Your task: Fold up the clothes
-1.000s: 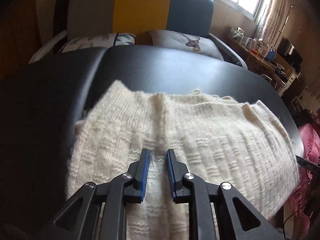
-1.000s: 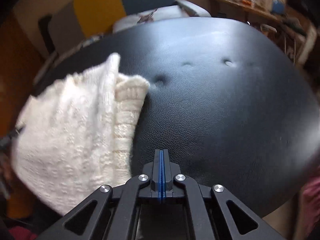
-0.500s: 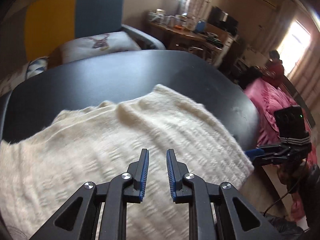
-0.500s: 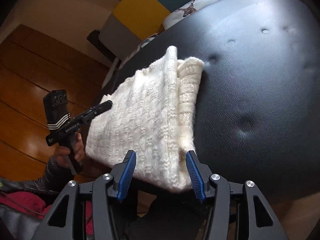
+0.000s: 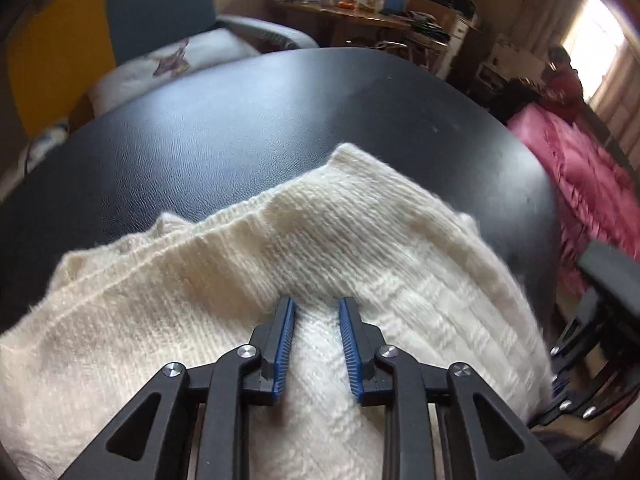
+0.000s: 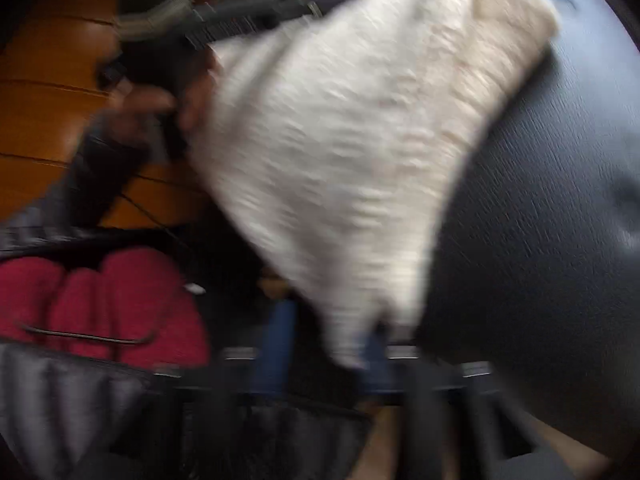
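A cream, chunky-knit woollen sweater (image 5: pixel 360 248) lies folded on the black, grained leather-look padded worktop (image 5: pixel 248 128), filling the lower half of the left wrist view. Its surface is fuzzy, with fine ribbing on the raised upper fold and a blockier woven pattern toward the lower right of the frame. A thick rolled edge runs from the left side up to a soft corner just above the centre.

The left tool (image 5: pixel 316 308), black angular metal links with ridged blue pads, stands with its two fingers apart, the tips pressing into the knit at the foot of the raised fold; a strip of wool shows between the pads, not pinched.

The right wrist view is heavily smeared by motion. There the same sweater (image 6: pixel 360 140) appears as a pale, tapering wedge hanging over the worktop's edge (image 6: pixel 540 200), its narrow end reaching down to the right tool (image 6: pixel 324 344) at the bottom centre. Blurred blue pads show on either side of that end, but whether they are clamped on the wool or apart cannot be told. In the upper left of this frame a hand (image 6: pixel 160 108) in a dark quilted sleeve holds the left tool against the sweater, over glossy orange-brown wooden floorboards (image 6: pixel 48 120).
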### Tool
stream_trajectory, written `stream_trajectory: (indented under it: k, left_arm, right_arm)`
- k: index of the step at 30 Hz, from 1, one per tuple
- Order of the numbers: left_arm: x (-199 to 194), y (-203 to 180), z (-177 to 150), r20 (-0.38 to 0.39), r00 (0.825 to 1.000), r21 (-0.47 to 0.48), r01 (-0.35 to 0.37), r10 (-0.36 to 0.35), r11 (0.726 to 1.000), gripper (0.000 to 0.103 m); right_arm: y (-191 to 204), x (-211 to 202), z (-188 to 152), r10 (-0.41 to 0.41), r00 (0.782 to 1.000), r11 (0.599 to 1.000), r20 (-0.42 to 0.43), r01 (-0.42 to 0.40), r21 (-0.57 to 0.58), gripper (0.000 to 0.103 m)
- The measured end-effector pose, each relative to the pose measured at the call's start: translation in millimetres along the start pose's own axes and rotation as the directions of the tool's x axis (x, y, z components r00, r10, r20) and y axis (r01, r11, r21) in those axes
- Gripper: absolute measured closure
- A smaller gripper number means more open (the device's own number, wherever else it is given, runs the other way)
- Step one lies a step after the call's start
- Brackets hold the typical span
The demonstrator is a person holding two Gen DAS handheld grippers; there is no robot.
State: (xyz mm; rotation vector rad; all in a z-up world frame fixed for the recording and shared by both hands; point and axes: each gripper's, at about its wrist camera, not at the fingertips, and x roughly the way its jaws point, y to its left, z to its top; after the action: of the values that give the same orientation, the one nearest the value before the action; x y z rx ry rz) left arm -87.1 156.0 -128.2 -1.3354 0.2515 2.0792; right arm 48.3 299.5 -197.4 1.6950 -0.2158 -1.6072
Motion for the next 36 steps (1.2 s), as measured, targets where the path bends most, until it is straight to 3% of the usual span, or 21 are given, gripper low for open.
stream_trajectory:
  k: [4, 8, 10, 12, 14, 18, 20, 22, 24, 25, 29, 30, 32, 34, 35, 36]
  left_arm:
    - [-1.2, 0.5, 2.7, 0.024, 1.0, -0.01, 0.003, -0.003, 1.0, 0.079]
    - [-27.0, 10.3, -3.2, 0.095, 0.995, -0.052, 0.027, -0.022, 0.998, 0.079]
    - [-40.3, 17.3, -10.5, 0.131, 0.991, -0.065, 0.021, -0.013, 0.998, 0.079]
    - [-53.3, 24.4, -17.9, 0.165, 0.986, -0.078, 0.016, -0.003, 0.997, 0.079]
    - [-63.3, 32.5, -27.6, 0.183, 0.983, -0.095, 0.016, 0.002, 0.995, 0.079]
    - [-79.8, 46.2, -51.4, 0.208, 0.977, -0.117, -0.013, 0.037, 0.993, 0.078]
    - [-83.2, 55.6, -62.8, 0.214, 0.976, -0.145, -0.019, 0.05, 0.989, 0.078]
    - [-82.9, 59.4, -75.6, 0.215, 0.974, -0.178, -0.031, 0.069, 0.984, 0.078]
    - [-67.5, 65.6, -83.5, 0.167, 0.983, -0.211, -0.036, 0.072, 0.977, 0.078]
    - [-65.4, 66.5, -85.7, 0.188, 0.98, -0.225, -0.015, 0.058, 0.974, 0.078]
    - [-56.4, 66.5, -78.7, 0.203, 0.979, -0.276, 0.041, 0.017, 0.96, 0.078]
    - [-56.6, 67.2, -76.8, 0.202, 0.979, -0.287, 0.061, -0.002, 0.956, 0.078]
    - [-64.3, 70.5, -76.2, 0.218, 0.976, -0.289, 0.094, -0.03, 0.953, 0.078]
    - [-80.0, 81.7, -82.4, 0.245, 0.968, -0.311, 0.124, -0.046, 0.942, 0.078]
    - [-89.9, 89.7, -87.8, 0.26, 0.965, -0.331, 0.136, -0.049, 0.934, 0.078]
    - [-102.0, 99.9, -97.1, 0.28, 0.959, -0.352, 0.143, -0.042, 0.925, 0.078]
  right_arm:
    - [0.0, -8.4, -8.3, -0.007, 0.995, 0.999, 0.095, 0.003, 0.049, 0.096]
    - [4.8, -43.0, -14.6, -0.026, 0.973, 0.992, 0.228, -0.002, 0.124, 0.082]
    - [11.6, -64.3, -11.1, -0.09, 0.945, 0.988, 0.315, 0.045, 0.149, 0.037]
    - [21.9, -83.6, 2.8, -0.165, 0.892, 0.981, 0.421, 0.105, 0.163, 0.024]
    - [30.3, -91.1, 24.7, -0.222, 0.833, 0.973, 0.506, 0.158, 0.167, 0.024]
    - [33.8, -76.8, 75.9, -0.383, 0.781, 0.924, 0.493, 0.336, 0.185, 0.028]
    - [35.6, -69.6, 101.5, -0.459, 0.744, 0.886, 0.485, 0.421, 0.193, 0.048]
    - [37.9, -52.8, 113.9, -0.573, 0.704, 0.814, 0.419, 0.548, 0.192, 0.093]
    - [40.6, -39.1, 113.5, -0.675, 0.64, 0.724, 0.367, 0.669, 0.166, 0.094]
    - [40.3, -37.1, 112.1, -0.705, 0.61, 0.692, 0.362, 0.704, 0.16, 0.094]
    - [19.9, -53.7, 109.6, -0.698, 0.607, 0.712, 0.379, 0.646, 0.276, 0.093]
    - [20.4, -54.8, 111.7, -0.71, 0.596, 0.699, 0.375, 0.661, 0.273, 0.092]
    - [21.4, -57.7, 116.1, -0.729, 0.577, 0.678, 0.369, 0.684, 0.27, 0.087]
    - [27.2, -69.2, 119.8, -0.716, 0.579, 0.693, 0.391, 0.658, 0.295, 0.072]
    - [31.4, -76.2, 121.1, -0.707, 0.575, 0.702, 0.41, 0.641, 0.312, 0.051]
    - [37.2, -80.0, 123.5, -0.693, 0.578, 0.716, 0.431, 0.622, 0.319, 0.023]
